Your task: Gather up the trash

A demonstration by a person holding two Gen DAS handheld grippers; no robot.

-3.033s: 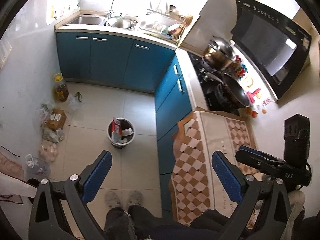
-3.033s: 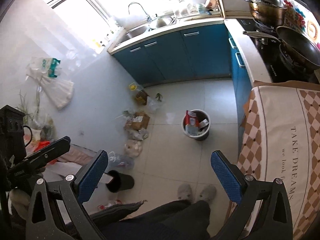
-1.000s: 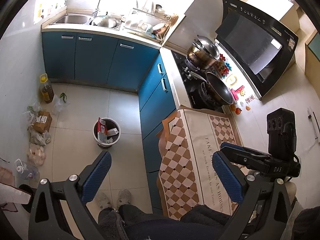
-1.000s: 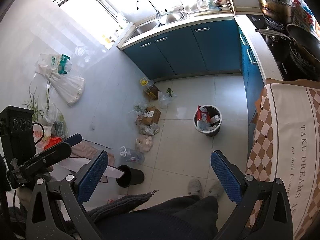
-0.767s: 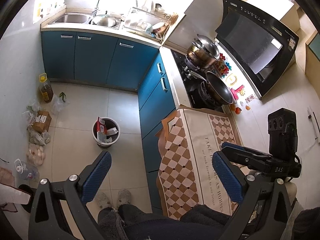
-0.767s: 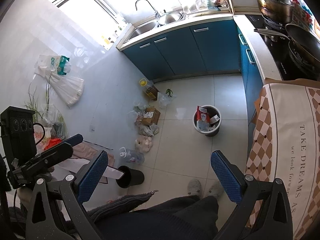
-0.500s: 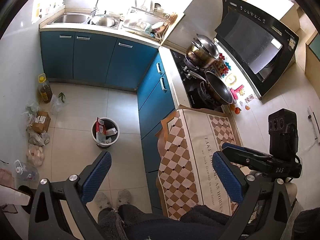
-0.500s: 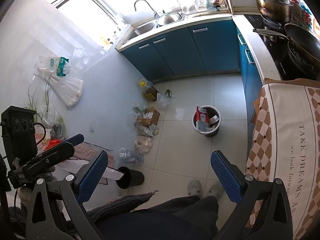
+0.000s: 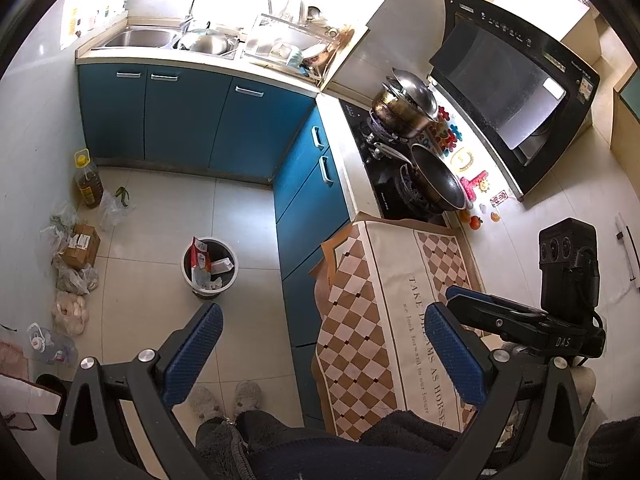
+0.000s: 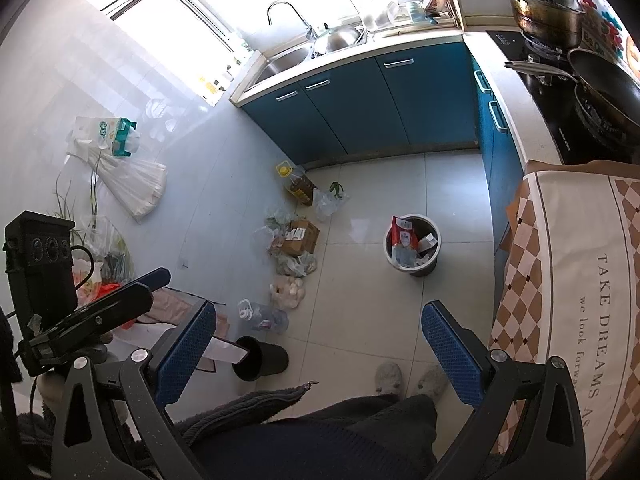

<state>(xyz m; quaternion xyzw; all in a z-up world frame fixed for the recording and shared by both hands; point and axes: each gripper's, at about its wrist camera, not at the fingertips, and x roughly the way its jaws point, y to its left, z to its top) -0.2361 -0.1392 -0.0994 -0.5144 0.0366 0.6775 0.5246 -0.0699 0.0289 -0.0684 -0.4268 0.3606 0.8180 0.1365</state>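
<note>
Since three seconds ago both grippers have been rising, so the trash bin (image 9: 209, 267) is sitting smaller and farther left in the left view. The left gripper (image 9: 323, 346) and right gripper (image 10: 318, 344) are staying wide open, holding nothing. Only the left view is showing the range hood (image 9: 516, 108); only the right is showing the black cup (image 10: 260, 358) lying on the floor.

Both the left gripper (image 9: 320, 354) and the right gripper (image 10: 318, 350) have black angular frames with silver screws and blue textured finger pads (image 9: 192, 354). The person wears dark fleecy clothing (image 10: 320, 436) and grey fuzzy slippers (image 9: 248, 394).
</note>
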